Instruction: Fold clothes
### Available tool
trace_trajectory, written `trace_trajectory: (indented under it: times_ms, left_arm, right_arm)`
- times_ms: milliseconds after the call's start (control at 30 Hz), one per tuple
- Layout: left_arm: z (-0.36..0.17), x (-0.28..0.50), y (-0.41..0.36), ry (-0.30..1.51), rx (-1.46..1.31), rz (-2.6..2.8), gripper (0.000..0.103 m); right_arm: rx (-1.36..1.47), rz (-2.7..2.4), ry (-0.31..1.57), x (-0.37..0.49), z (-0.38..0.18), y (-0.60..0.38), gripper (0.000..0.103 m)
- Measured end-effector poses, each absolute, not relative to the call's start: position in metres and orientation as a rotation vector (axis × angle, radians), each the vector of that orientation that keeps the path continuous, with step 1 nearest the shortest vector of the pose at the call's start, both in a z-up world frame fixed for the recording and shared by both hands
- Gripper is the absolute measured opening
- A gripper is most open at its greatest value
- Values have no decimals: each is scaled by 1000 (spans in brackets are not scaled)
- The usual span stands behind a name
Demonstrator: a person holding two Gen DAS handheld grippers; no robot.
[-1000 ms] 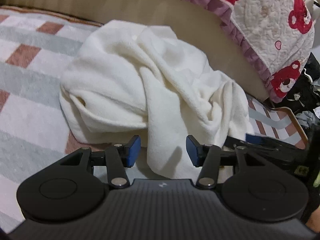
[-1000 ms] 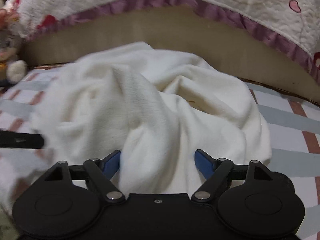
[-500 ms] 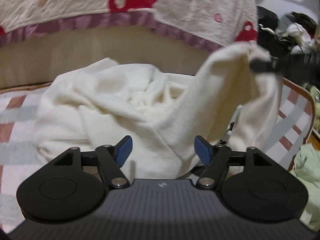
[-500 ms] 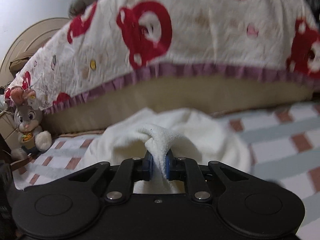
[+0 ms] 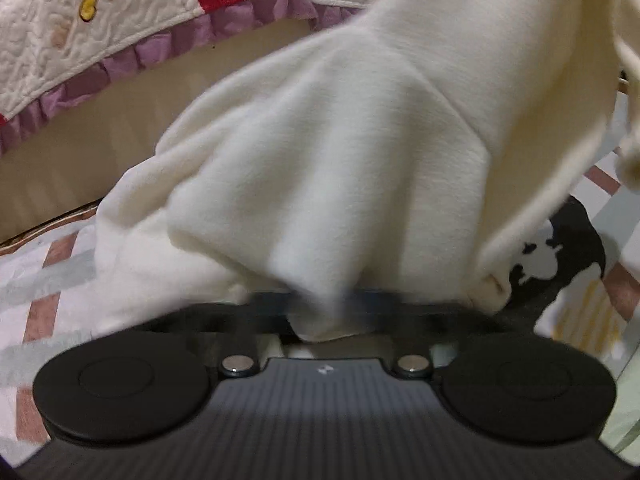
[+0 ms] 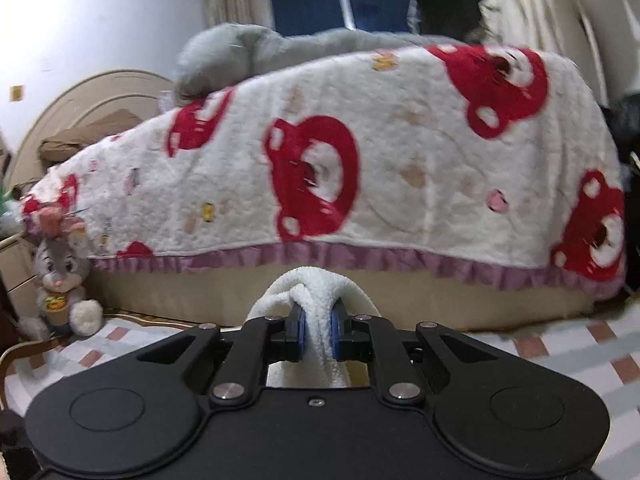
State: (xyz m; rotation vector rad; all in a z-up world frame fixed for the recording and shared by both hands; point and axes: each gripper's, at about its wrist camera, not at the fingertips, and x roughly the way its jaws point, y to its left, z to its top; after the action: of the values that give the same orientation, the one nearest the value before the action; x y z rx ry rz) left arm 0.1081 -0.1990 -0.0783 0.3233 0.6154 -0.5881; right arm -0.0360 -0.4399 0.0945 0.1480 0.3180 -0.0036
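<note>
Checked mat (image 6: 560, 364) beside quilt-draped bed (image 6: 400, 168)

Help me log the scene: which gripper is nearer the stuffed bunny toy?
Probably right. The right gripper, shut on the white garment, sees the stuffed bunny toy nearby on its left. The left gripper, blurred under that garment, shows no bunny.
</note>
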Motion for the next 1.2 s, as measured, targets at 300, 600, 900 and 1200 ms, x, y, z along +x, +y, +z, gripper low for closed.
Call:
trace_trajectory:
  times_ms: [300,600,900,1200]
  left_arm:
    - [-7,135,-167,314,208,-504,8]
    - [3,137,-122,233,151,-342,8]
    - [-39,150,-94,452,95,-298,42]
    - [-25,129,-96,269,-8,-442,102]
  right_arm:
    - [187,-110,411,-16,81,-488,14]
    - [83,-44,444,42,87,-459,15]
    - [-143,76,398,148,101,-385,14]
    - [-56,523,362,175,126,-280,14]
